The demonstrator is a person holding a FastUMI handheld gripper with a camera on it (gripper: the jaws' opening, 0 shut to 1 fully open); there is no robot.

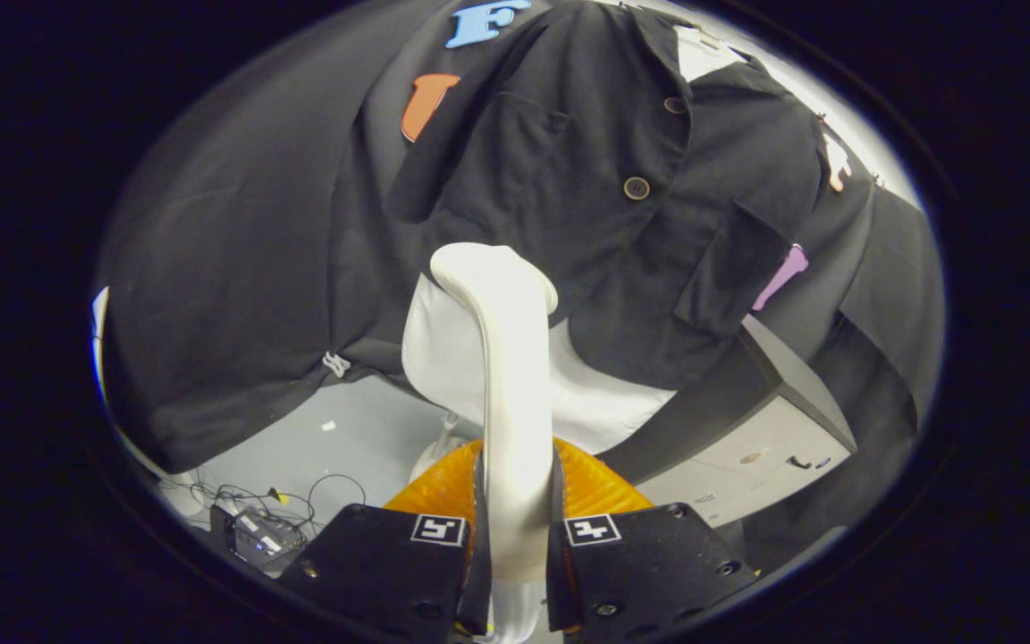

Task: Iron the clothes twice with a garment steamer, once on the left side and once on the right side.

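Note:
My gripper (515, 528) is shut on the white garment steamer (510, 376), both fingers pressing the sides of its upright handle. The steamer's head curves forward above the fingers and reaches the lower hem of a black buttoned shirt (586, 179). The shirt hangs on a white mannequin torso (443, 358) straight ahead, with a row of buttons (636, 188) down its front and a chest pocket on each side. The steamer head sits near the shirt's left lower part, just left of the button line.
A white cabinet (747, 447) with a dark top stands to the right of the mannequin. A tangle of cables and a small device (256, 528) lies on the pale floor at lower left. An orange ribbed part (586, 487) sits just behind my fingers.

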